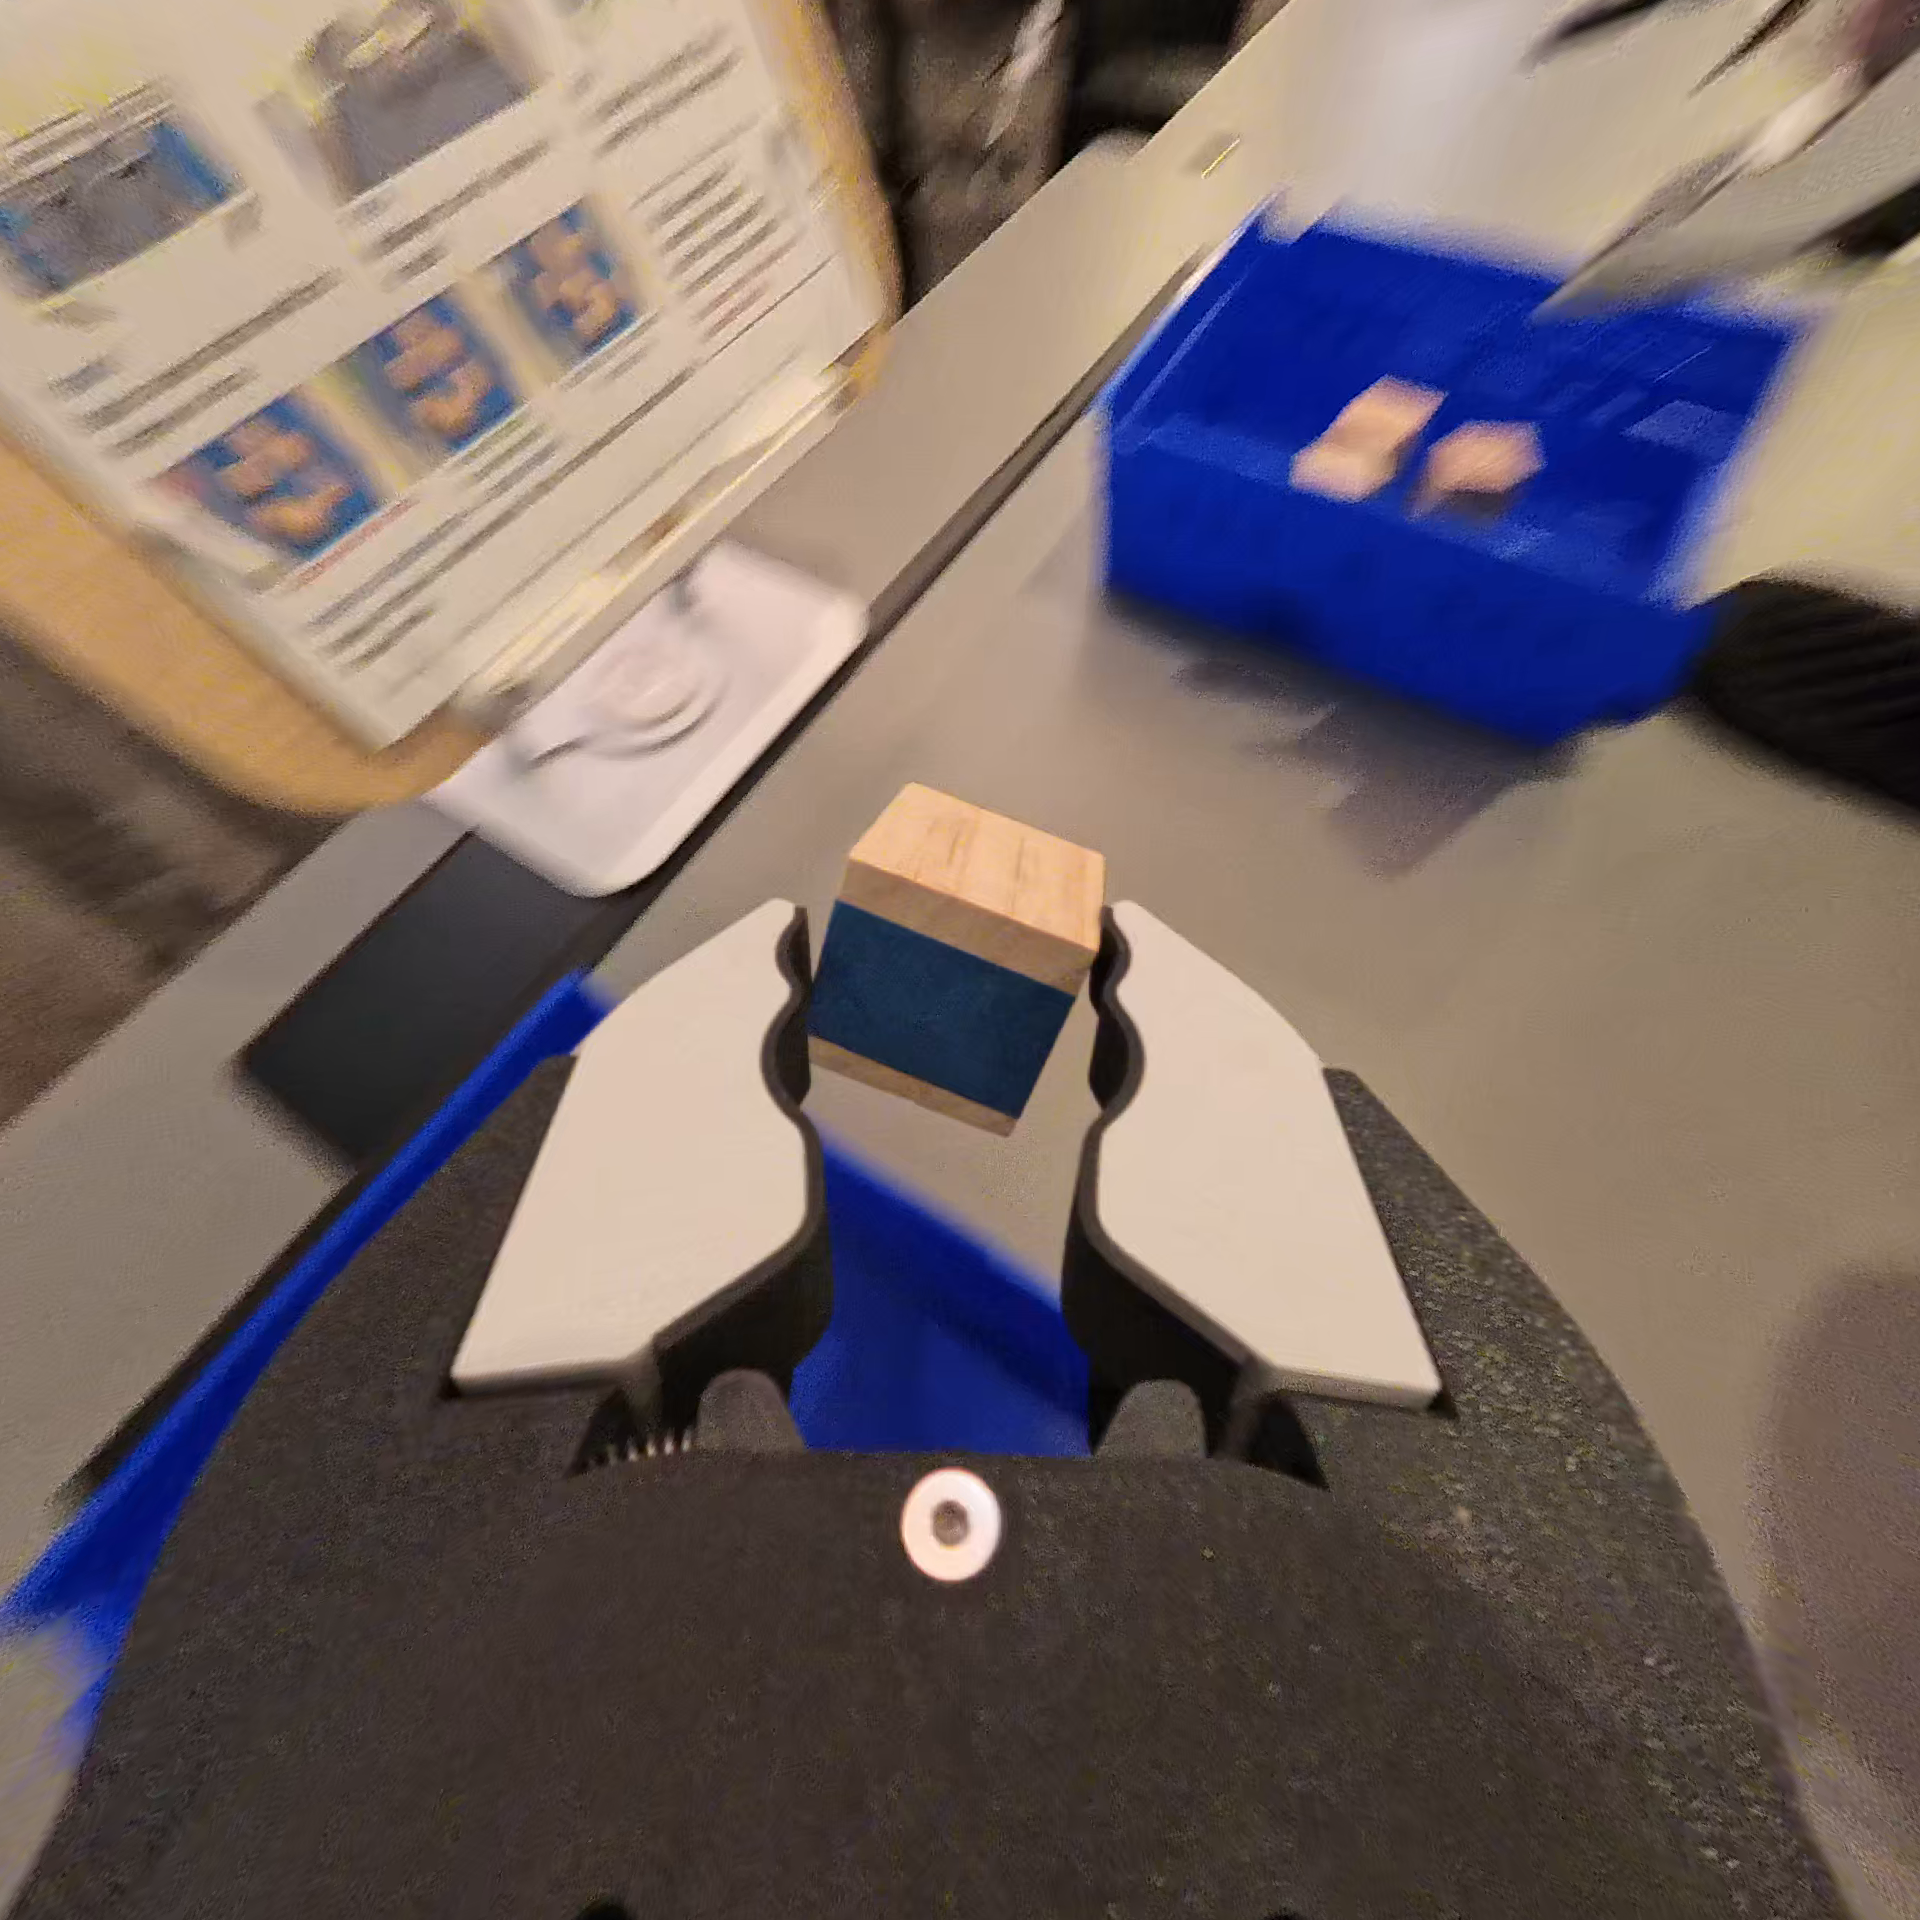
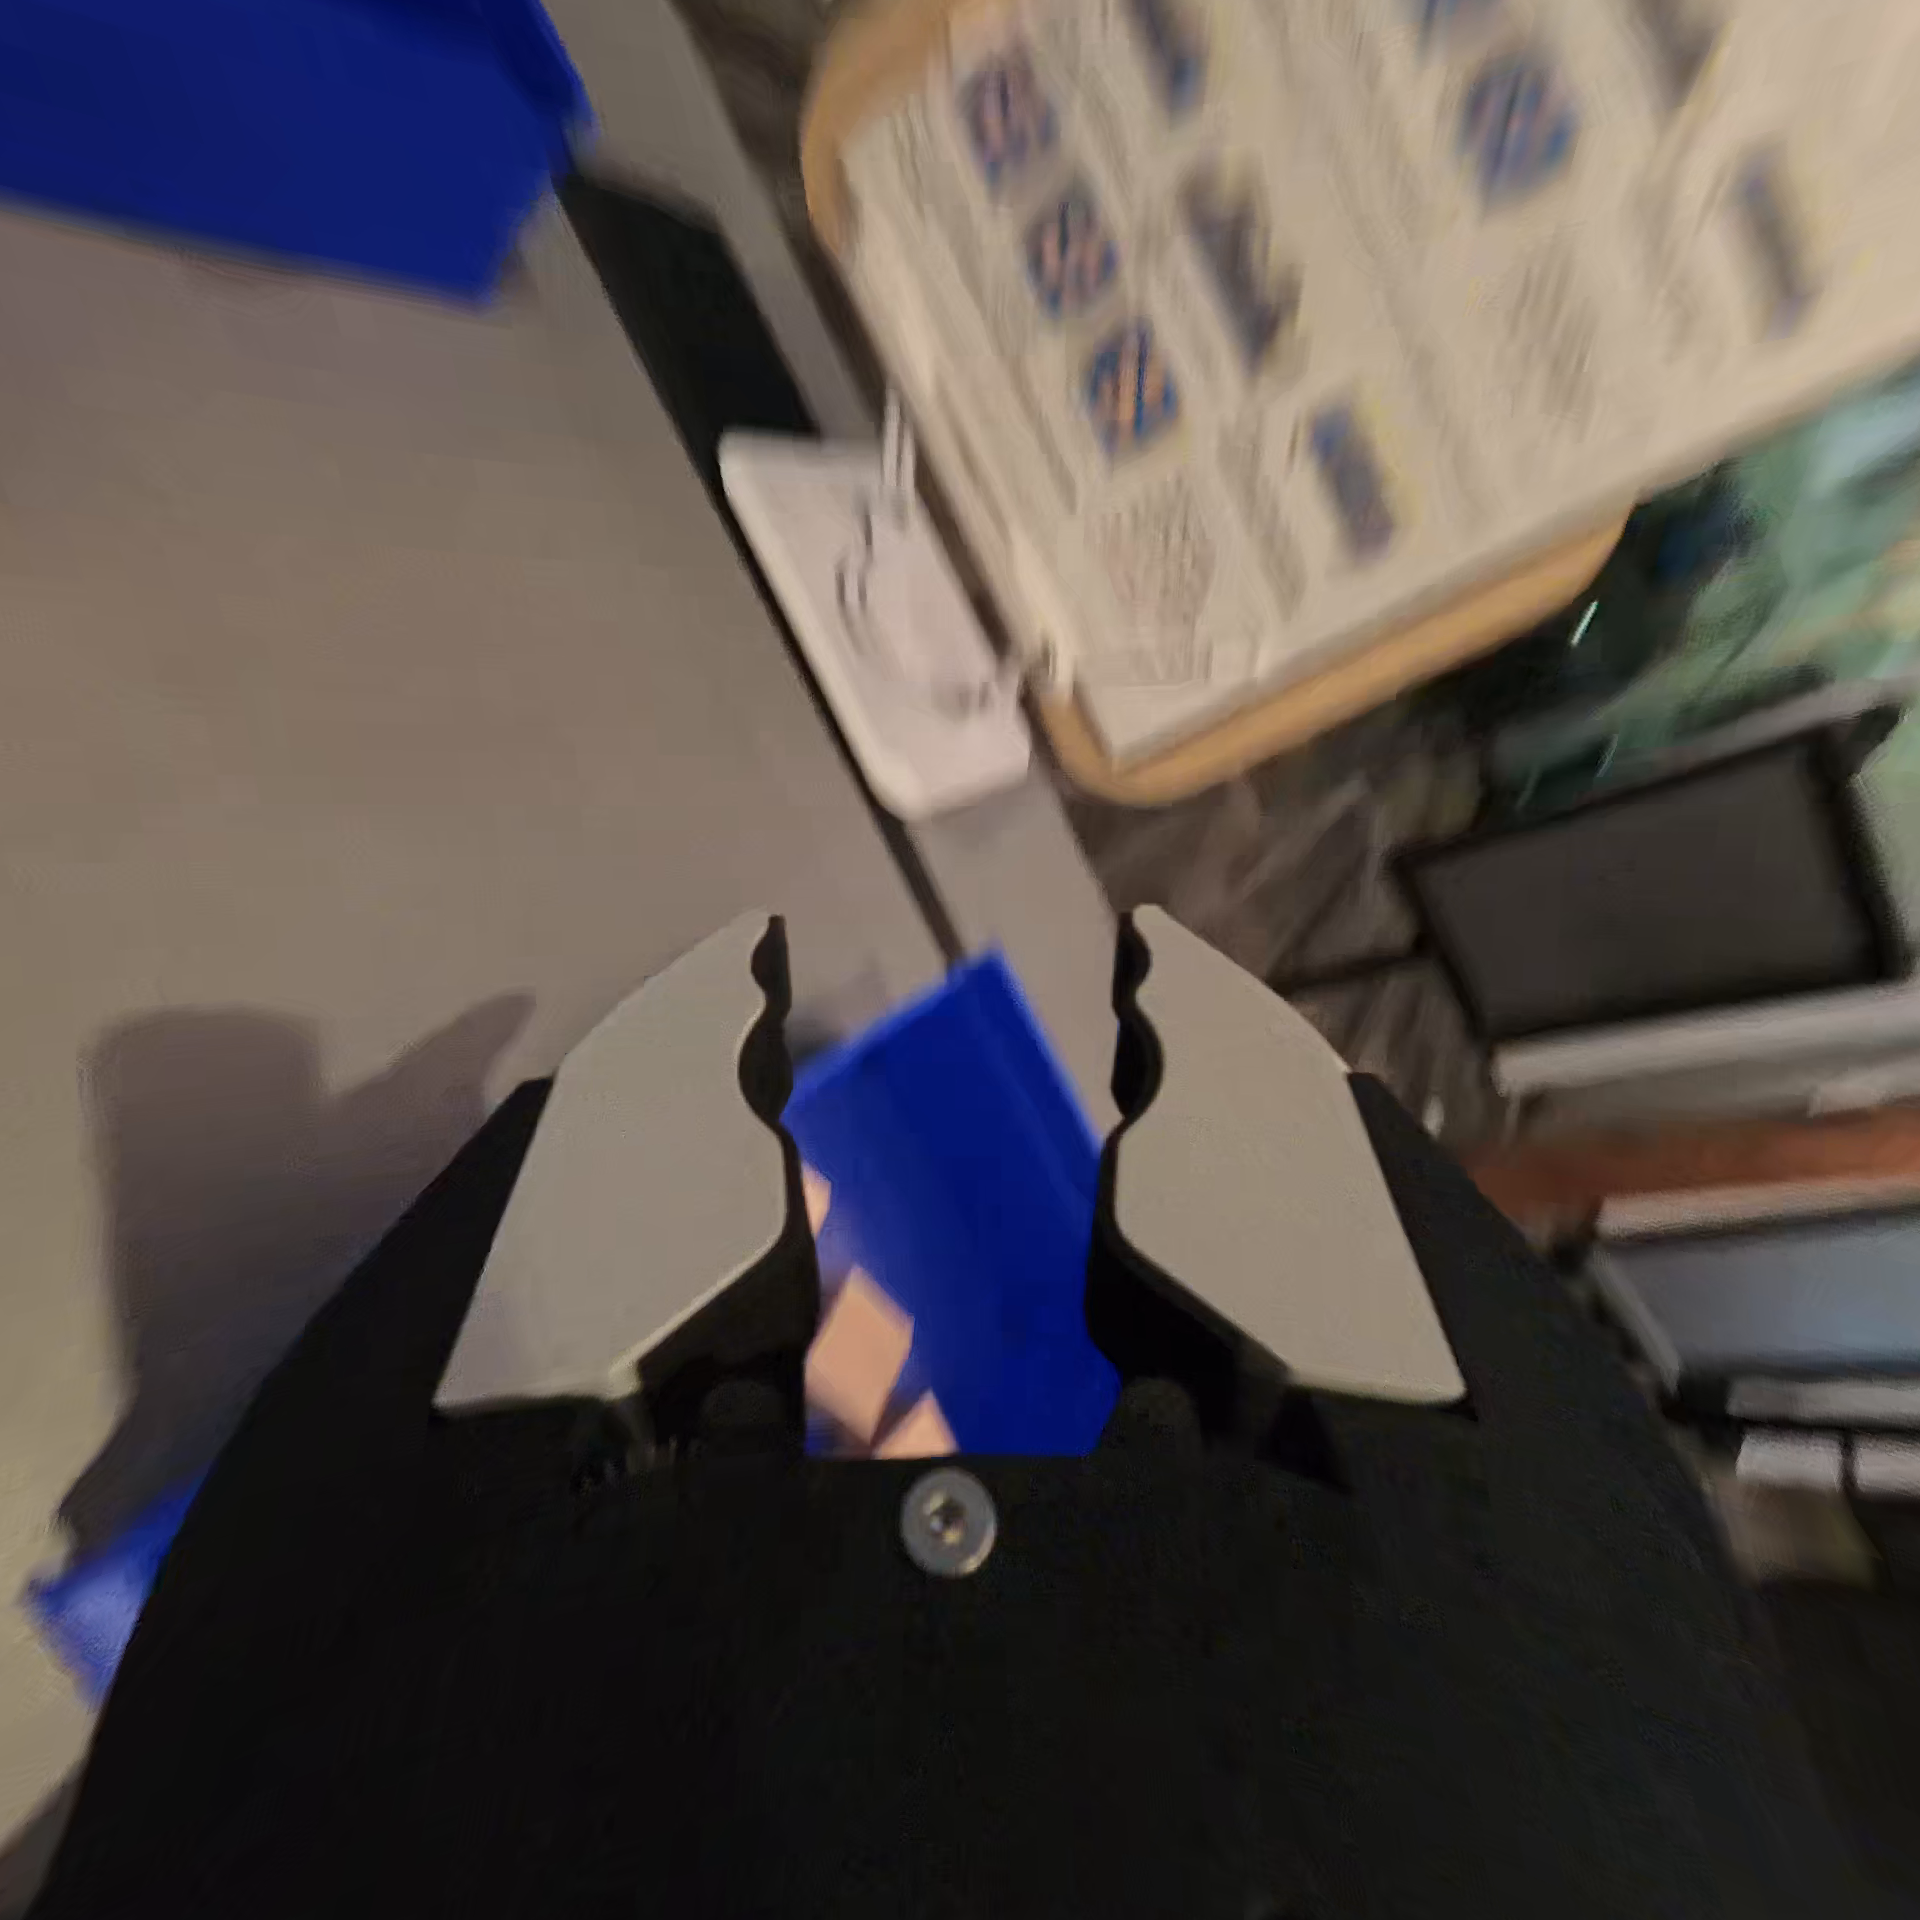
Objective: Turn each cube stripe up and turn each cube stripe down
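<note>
Only my left view shows the wooden cube (image 1: 961,961), blue stripe facing me, pinched in my left hand-held gripper (image 1: 951,961); my right hand-held gripper (image 2: 948,966) is spread, empty.

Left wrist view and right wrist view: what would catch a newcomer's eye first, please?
A wooden cube with a dark blue stripe sits gripped in the left gripper, centre frame. Behind it to the right, a blue bin holds two more cubes. The right gripper is open and empty.

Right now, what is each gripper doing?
Left gripper: closed on a wooden cube with a blue stripe.
Right gripper: open, holding nothing.
</note>
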{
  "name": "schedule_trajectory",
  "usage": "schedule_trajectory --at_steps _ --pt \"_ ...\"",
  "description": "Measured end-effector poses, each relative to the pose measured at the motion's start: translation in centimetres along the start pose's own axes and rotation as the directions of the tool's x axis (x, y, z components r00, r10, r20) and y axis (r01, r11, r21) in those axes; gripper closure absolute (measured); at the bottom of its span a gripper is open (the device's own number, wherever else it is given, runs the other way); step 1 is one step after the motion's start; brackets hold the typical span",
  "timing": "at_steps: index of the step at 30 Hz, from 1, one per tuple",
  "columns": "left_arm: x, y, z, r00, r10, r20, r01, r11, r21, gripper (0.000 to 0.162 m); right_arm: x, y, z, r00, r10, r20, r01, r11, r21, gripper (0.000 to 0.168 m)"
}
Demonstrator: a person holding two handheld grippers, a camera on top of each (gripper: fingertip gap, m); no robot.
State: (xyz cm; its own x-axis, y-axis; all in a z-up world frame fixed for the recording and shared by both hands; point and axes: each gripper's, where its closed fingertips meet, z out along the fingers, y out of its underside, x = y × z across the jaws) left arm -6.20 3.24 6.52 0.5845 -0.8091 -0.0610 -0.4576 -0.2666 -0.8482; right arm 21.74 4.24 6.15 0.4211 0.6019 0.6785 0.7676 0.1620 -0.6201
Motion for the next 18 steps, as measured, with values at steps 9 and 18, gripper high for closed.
schedule_trajectory --at_steps 9,18 --pt "12.5 -6.0 2.3 0.800 -0.153 -0.581 0.278 0.952 0.132 0.111 -8.4 -12.5 -1.8 0.964 -0.209 -0.168 0.267 0.795 0.545 0.102" --pt "17.0 -6.4 3.8 0.675 -0.136 -0.725 0.288 0.953 0.089 0.111 -10.6 -14.4 -3.3 0.911 -0.281 -0.303 0.410 0.707 0.576 0.113"
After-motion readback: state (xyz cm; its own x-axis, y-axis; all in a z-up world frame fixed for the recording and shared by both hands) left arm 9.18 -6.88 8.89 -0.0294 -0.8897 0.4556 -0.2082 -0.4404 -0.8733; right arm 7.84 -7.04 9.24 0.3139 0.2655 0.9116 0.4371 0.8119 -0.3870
